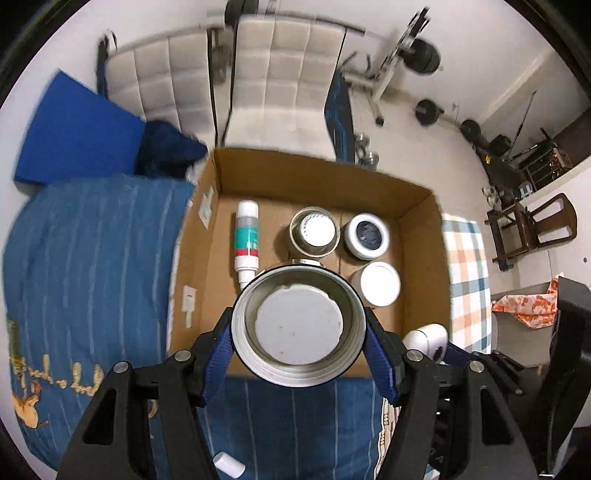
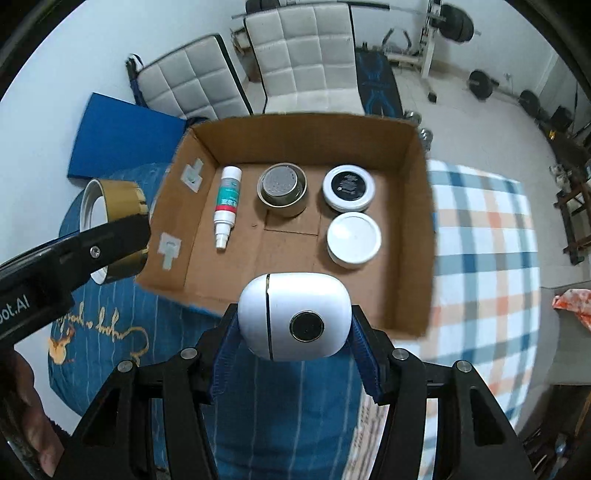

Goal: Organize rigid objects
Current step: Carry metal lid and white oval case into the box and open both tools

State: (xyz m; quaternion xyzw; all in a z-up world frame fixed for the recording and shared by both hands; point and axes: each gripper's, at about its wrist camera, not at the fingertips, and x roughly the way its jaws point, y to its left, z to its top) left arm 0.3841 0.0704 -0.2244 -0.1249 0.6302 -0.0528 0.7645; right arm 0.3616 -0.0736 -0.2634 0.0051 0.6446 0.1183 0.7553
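Observation:
My left gripper (image 1: 298,325) is shut on a round gold-sided tin (image 1: 298,325), its white inside facing the camera, above the near edge of an open cardboard box (image 1: 325,173). The right wrist view shows that tin (image 2: 122,206) left of the box (image 2: 306,129). My right gripper (image 2: 294,321) is shut on a white rounded case (image 2: 294,321) with a dark round button, over the box's near wall; the case's tip (image 1: 428,338) shows in the left wrist view. Inside the box lie a spray bottle (image 2: 228,205), a metal tin (image 2: 282,190), a black-lidded jar (image 2: 348,187) and a white-lidded jar (image 2: 353,240).
The box rests on a bed with a blue blanket (image 1: 92,258) and a plaid cover (image 2: 487,240). A small white object (image 1: 229,463) lies on the blanket near me. White padded chairs (image 2: 306,55), a blue mat (image 2: 122,136) and weights (image 2: 458,22) stand beyond.

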